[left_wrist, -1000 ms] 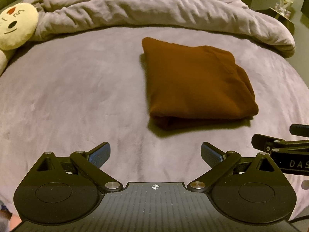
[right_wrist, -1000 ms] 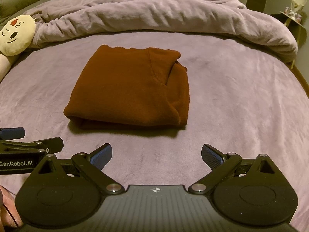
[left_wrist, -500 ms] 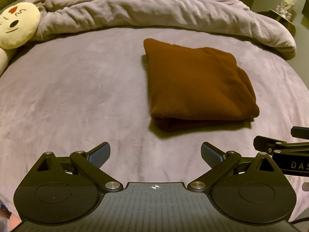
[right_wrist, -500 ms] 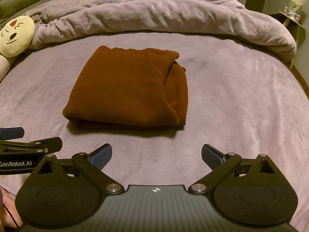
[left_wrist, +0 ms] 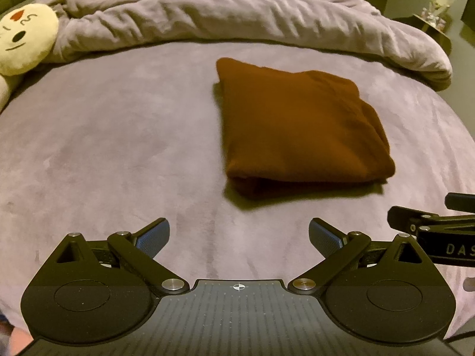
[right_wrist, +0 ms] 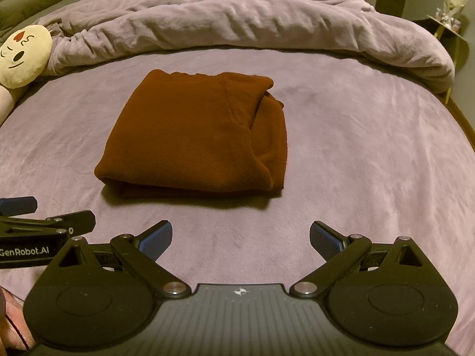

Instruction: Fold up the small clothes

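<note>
A rust-brown garment (left_wrist: pixel 299 127) lies folded into a compact rectangle on the mauve bed sheet (left_wrist: pixel 118 148). It also shows in the right wrist view (right_wrist: pixel 196 136), left of centre. My left gripper (left_wrist: pixel 239 235) is open and empty, held short of the garment's near edge and a bit to its left. My right gripper (right_wrist: pixel 240 237) is open and empty, also short of the near edge and a bit to its right. Each gripper shows at the side of the other's view: the right gripper (left_wrist: pixel 436 228) and the left gripper (right_wrist: pixel 38 228).
A bunched mauve duvet (left_wrist: pixel 237 20) runs along the far side of the bed. A cream round plush pillow with a face (left_wrist: pixel 23 41) lies at the far left. A small side table (right_wrist: pixel 451 26) stands past the bed's right edge.
Both grippers have drifted slightly back and up, so the garment sits a little farther off in both views. The garment has not moved.
</note>
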Motion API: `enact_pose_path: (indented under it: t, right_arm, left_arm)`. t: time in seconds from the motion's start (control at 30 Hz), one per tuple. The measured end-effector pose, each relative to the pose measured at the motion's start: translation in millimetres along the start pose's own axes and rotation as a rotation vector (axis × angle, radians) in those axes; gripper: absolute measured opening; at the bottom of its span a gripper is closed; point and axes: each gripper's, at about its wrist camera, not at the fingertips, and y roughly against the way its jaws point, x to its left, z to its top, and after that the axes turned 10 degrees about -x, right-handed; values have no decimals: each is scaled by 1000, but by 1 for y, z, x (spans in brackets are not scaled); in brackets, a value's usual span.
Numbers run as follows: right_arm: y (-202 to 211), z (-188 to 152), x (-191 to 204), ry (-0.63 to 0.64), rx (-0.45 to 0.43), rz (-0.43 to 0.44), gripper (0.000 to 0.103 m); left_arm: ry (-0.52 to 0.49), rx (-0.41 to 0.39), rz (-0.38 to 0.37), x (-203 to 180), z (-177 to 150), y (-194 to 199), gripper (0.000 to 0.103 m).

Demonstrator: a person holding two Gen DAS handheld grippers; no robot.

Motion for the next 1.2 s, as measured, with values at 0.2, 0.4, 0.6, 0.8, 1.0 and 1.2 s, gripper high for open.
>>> enact_pose_path:
  t: [0.2, 0.4, 0.6, 0.8, 1.0, 1.2]
  right_arm:
    - [-1, -1, -1, -7, 3, -7, 99]
    - [0, -1, -1, -5, 3, -7, 99]
    - [0, -1, -2, -7, 3, -8, 99]
    - [1, -2, -2, -9, 1, -13, 99]
    - [4, -3, 0, -6, -5, -21, 99]
    - [6, -3, 1, -6, -9, -23, 99]
  left_arm:
    - [-17, -4, -17, -5, -3, 0, 102]
    - [-36, -2, -5, -9, -5, -1, 103]
    - [-42, -1, -1, -11, -5, -1, 103]
    - [-47, -5, -8, -11, -6, 0, 103]
    - [-48, -10, -16, -12, -7, 3, 103]
    - [-49, -10, -16, -13, -7, 4, 103]
